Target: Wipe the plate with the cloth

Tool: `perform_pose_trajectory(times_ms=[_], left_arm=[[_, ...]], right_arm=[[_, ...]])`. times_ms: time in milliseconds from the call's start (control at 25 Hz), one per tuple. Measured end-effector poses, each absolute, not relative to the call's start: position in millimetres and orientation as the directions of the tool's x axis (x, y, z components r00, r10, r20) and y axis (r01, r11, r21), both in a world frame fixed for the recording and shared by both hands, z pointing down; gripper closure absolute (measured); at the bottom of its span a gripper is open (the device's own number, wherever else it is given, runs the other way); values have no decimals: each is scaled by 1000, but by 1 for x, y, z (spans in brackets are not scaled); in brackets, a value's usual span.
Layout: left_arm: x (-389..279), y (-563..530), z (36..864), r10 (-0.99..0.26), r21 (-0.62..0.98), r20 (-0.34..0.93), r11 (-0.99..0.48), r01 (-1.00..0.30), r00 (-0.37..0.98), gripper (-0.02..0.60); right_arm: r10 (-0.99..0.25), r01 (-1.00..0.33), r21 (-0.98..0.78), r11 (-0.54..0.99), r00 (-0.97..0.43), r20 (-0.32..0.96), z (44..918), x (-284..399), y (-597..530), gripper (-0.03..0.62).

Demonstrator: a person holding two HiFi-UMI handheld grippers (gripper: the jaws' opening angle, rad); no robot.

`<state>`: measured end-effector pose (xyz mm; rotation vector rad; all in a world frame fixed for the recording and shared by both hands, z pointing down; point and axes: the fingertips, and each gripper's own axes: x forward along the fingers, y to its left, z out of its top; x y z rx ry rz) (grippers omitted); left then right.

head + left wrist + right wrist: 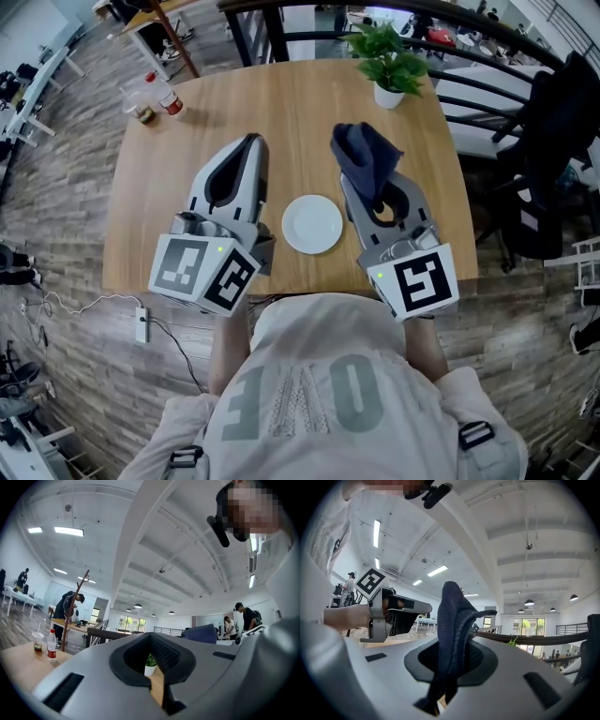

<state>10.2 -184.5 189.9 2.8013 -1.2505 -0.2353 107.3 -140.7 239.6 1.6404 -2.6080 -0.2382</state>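
A small white plate lies bare on the wooden table, near its front edge, between my two grippers. My right gripper is held just right of the plate and is shut on a dark blue cloth. The cloth is bunched and stands up out of the jaws. My left gripper hovers left of the plate, pointing away from me. Its jaws are shut with nothing between them. Neither gripper touches the plate.
A potted green plant stands at the table's far right. A red-labelled bottle and a plastic cup stand at the far left corner. A dark chair sits off the table's right side. People stand far back in the room.
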Motion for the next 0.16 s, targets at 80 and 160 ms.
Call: perform_pose_trajectory(times_ms=[80,160], left_arm=[[8,-183,187,-724,190,-138,-689,-699,676,575],[6,-182,182,-700,272,-177,-711,-649,692,575]], right_arm=[[-900,-894,149,422,-434,-53,236,108,-139,534],[-898,-896,142,421,-434,-71,232,108,-138,534]])
